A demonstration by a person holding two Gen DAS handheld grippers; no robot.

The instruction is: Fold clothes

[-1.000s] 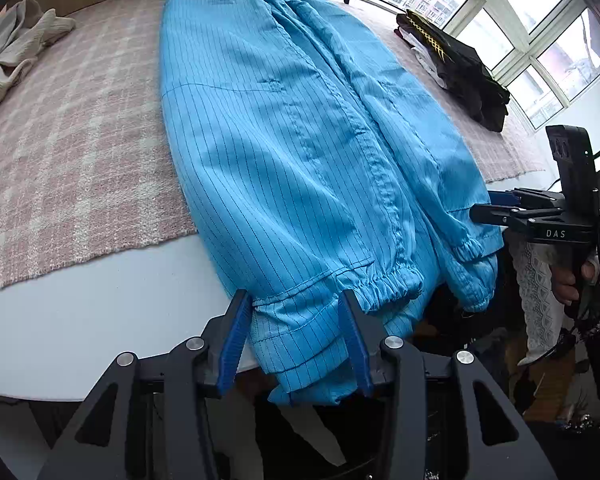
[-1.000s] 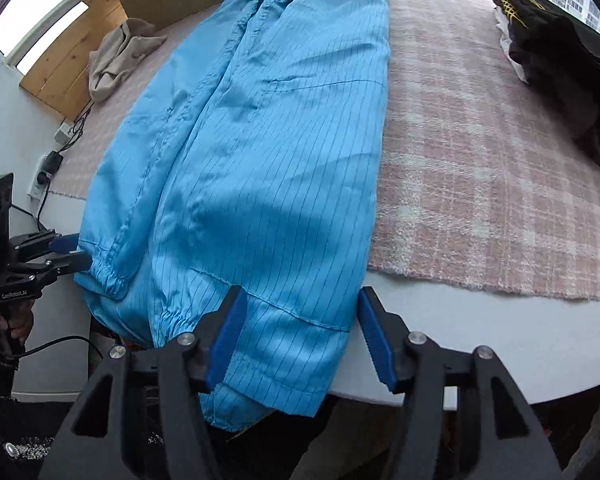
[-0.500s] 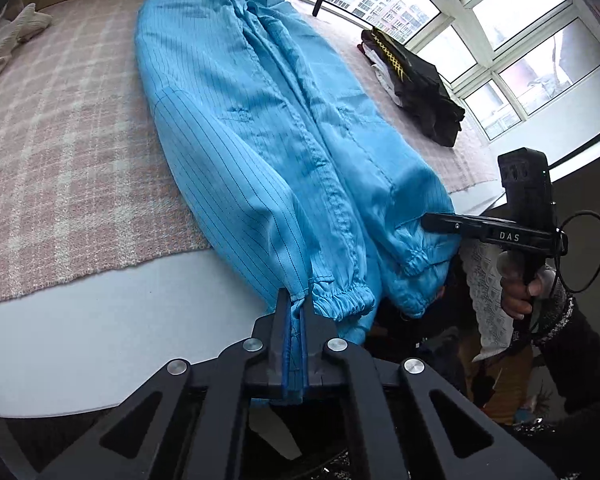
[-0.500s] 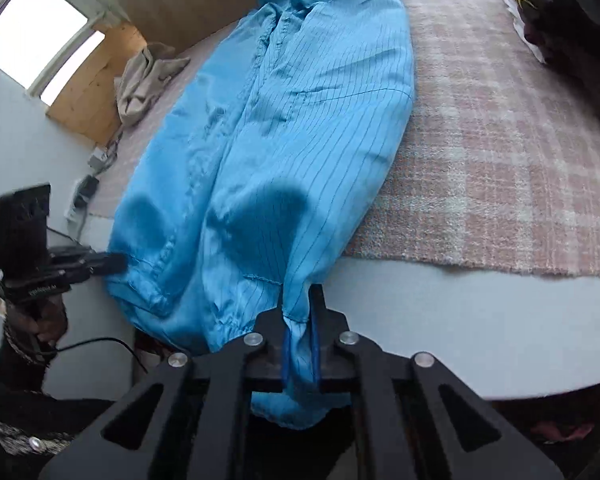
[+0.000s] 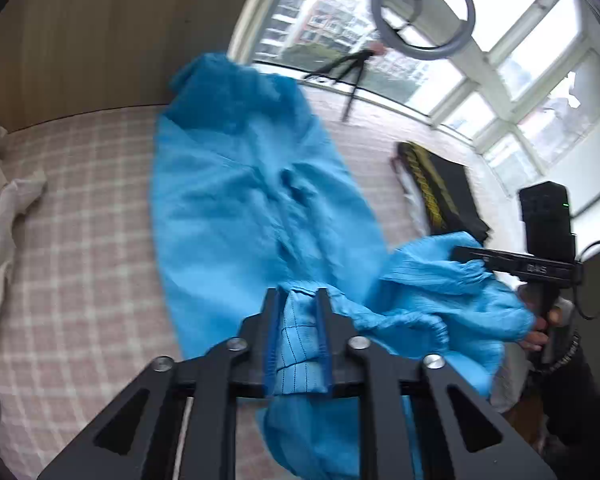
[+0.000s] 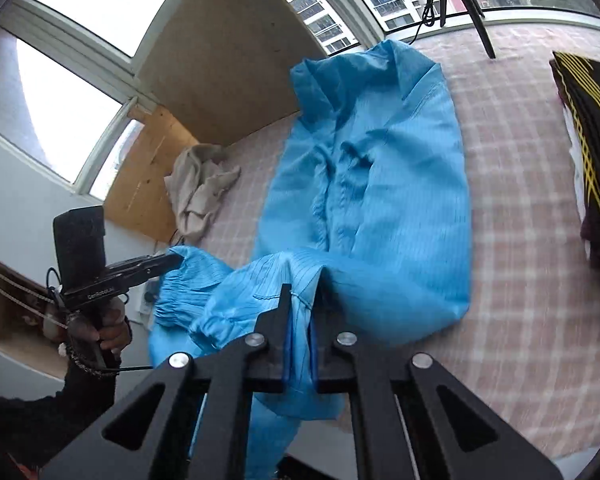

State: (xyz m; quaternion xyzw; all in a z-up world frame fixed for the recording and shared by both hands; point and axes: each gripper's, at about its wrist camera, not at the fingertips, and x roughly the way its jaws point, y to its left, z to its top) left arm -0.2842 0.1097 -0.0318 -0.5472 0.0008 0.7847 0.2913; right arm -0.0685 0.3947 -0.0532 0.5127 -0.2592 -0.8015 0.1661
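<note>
A bright blue pinstriped garment (image 5: 240, 208) (image 6: 384, 184) lies lengthwise on a pink checked cloth (image 5: 80, 280) (image 6: 540, 240). Its near hem end is lifted off the surface and carried over the rest of the garment. My left gripper (image 5: 298, 296) is shut on one corner of that hem; blue fabric bunches between its jaws. My right gripper (image 6: 303, 294) is shut on the other hem corner. Each gripper also shows in the other's view, the right gripper (image 5: 460, 254) and the left gripper (image 6: 172, 260), held by a hand and pinching a gathered cuff.
A beige crumpled garment (image 5: 0, 220) (image 6: 200, 188) lies at the far left of the checked cloth. A black garment with yellow stripes (image 5: 436, 192) (image 6: 588, 132) lies at the right. A tripod (image 5: 348, 72) and ring light (image 5: 422, 8) stand by the windows.
Both grippers went from open around the hem to shut on it. They have since lifted the hem and swung it up and forward over the garment.
</note>
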